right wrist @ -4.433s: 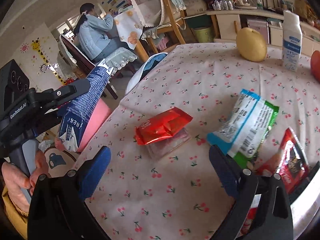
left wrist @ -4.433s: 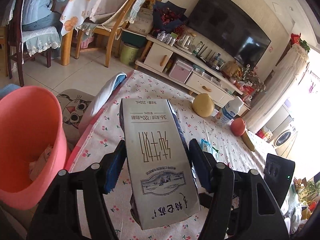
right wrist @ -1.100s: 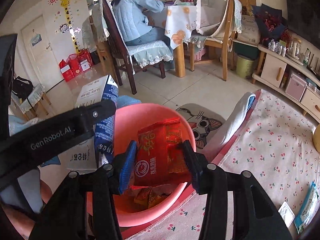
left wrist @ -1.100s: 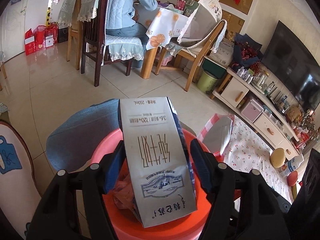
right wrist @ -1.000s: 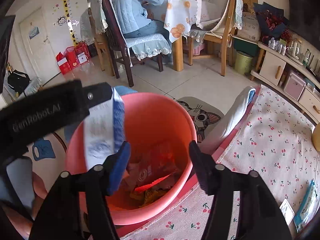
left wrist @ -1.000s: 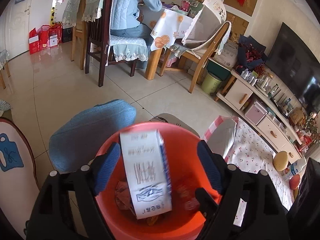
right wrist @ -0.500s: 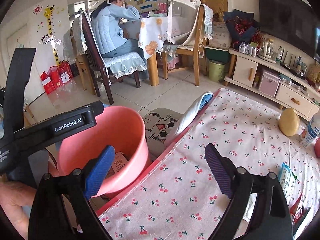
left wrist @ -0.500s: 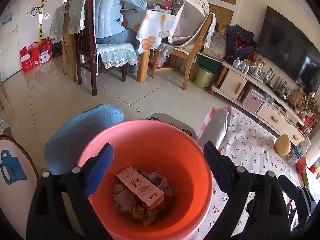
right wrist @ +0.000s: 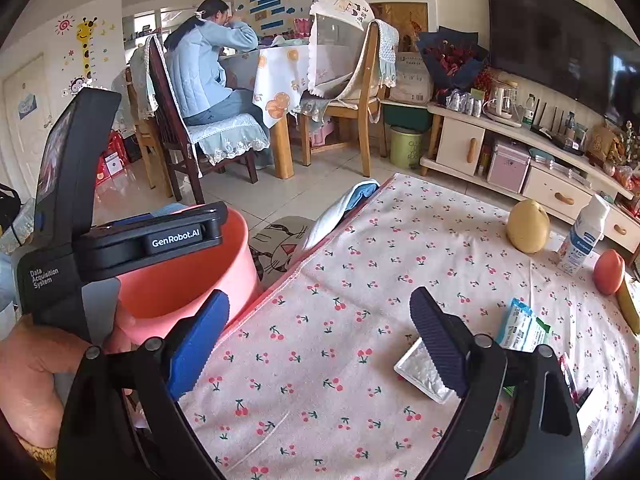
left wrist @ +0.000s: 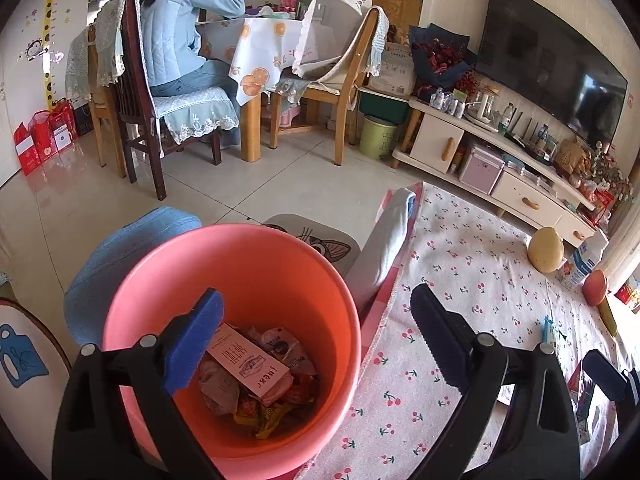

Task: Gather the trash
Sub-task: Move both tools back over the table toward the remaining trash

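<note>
Both jaws stand released and empty, the left gripper (left wrist: pixel 316 328) having just widened over my pink bin (left wrist: pixel 256 256); "GenRobot.AI" reads on the left gripper (right wrist: pixel 176 237) in the right gripper's (right wrist: pixel 320 336) view.

A person in a light blue jacket (left wrist: pixel 180 36) was seen sitting on a dark chair (left wrist: pixel 138 120) at a far bench (left wrist: pixel 260 48). A big black TV (left wrist: pixel 552 64) was hung above a white cabinet (left wrist: pixel 500 168). A small green bin (left wrist: pixel 378 137) was set on the floor beside a wooden chair (left wrist: pixel 340 92).
</note>
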Tool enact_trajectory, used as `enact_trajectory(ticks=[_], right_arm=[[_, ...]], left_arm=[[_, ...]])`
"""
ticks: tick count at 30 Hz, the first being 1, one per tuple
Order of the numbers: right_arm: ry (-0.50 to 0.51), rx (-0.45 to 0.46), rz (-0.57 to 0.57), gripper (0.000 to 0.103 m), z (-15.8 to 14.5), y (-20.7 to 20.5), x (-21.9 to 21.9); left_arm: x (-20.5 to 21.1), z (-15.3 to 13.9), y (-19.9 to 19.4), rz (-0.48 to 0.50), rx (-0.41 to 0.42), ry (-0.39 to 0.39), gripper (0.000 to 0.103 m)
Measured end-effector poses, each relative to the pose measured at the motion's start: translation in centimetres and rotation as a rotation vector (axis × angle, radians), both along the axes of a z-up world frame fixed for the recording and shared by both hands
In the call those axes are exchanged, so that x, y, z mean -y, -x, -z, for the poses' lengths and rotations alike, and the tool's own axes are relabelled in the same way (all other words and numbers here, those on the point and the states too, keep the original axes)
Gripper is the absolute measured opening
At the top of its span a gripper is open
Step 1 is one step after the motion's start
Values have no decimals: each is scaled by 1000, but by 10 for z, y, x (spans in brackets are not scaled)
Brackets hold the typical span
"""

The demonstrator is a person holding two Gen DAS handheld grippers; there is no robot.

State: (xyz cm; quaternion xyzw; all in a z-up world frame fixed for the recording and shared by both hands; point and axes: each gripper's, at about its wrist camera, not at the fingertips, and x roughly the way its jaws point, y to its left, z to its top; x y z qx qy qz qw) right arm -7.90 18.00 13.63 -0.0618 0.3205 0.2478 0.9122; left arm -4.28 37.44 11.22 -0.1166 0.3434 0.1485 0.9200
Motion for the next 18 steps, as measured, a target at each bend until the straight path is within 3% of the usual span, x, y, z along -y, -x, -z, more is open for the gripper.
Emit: enact_trajectory(ticks=[4, 18], right_arm=[[-7, 15, 19, 91, -3, 8, 17], [-40, 37, 93, 94, -3, 36, 82]], left_arm=[[19, 1, -2, 45, -8, -23, 95], [77, 16, -2, 177, -56, 29, 95]])
